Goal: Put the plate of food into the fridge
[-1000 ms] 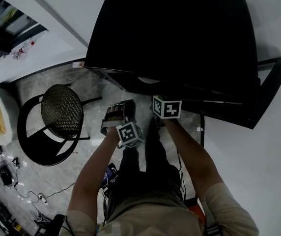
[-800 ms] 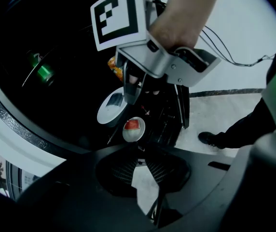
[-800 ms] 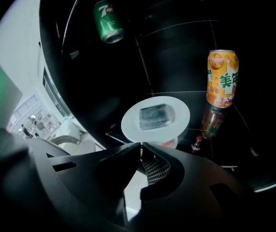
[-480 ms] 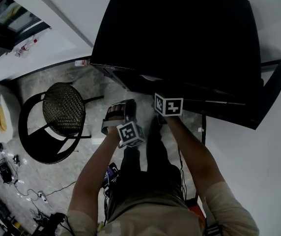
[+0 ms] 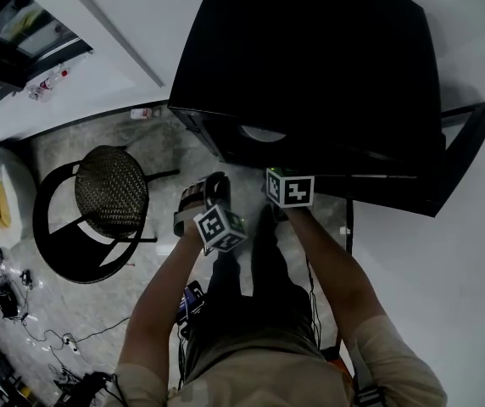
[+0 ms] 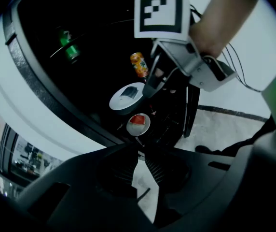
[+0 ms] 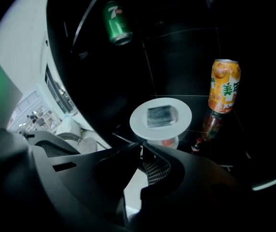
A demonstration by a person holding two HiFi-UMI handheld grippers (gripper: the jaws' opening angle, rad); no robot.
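White plate (image 7: 160,117) of food is held just inside the fridge (image 5: 310,66), rim pinched by the closed fingers of the right gripper (image 7: 140,145), left gripper (image 6: 137,151) closed on nothing, so it's probably to be set flat, then released.

Dim, underexposed; fridge (image 5: 310,66) interior black; fisheye edges.

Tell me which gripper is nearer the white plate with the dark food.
Right. The right gripper is at the plate; the left gripper hangs back outside the fridge.
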